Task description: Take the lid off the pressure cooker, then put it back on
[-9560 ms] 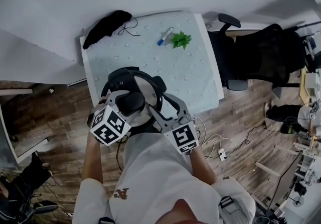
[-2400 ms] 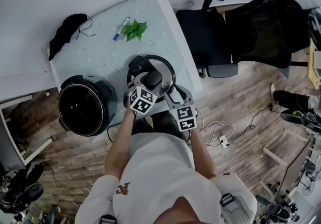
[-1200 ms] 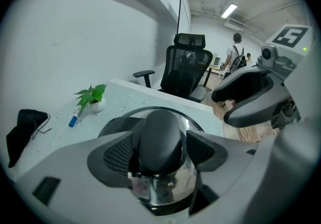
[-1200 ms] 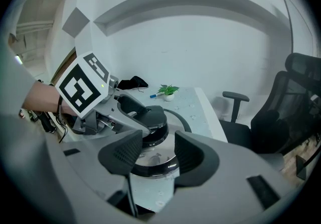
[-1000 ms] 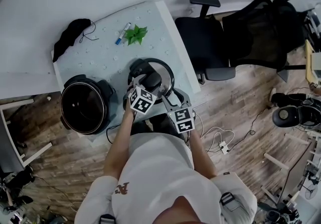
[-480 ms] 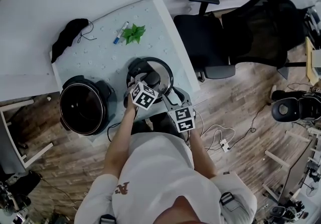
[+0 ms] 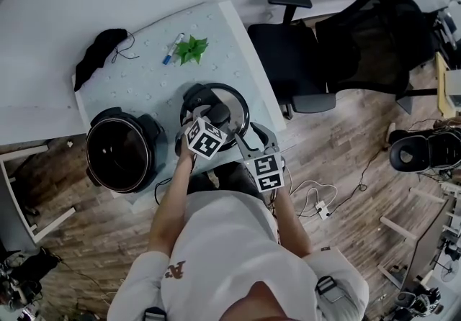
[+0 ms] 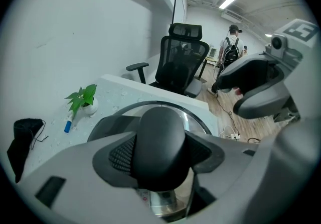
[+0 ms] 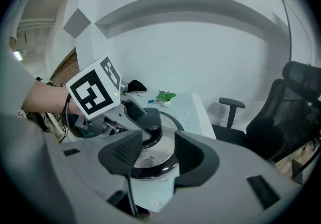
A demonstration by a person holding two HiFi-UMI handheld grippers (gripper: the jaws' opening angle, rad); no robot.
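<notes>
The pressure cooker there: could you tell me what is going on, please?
A person works with two grippers. The cooker stands open on the table, its lid lying beside it. The left gripper has just been closing its jaws, now clamped on the lid's knob. The right gripper hovers open and empty.

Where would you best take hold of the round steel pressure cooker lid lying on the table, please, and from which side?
I'd grip the black domed knob at the centre of the round steel lid, coming from above. The lid lies flat on the pale table with a low, wide rim; the knob stands proud and is narrow enough to pinch.
</notes>
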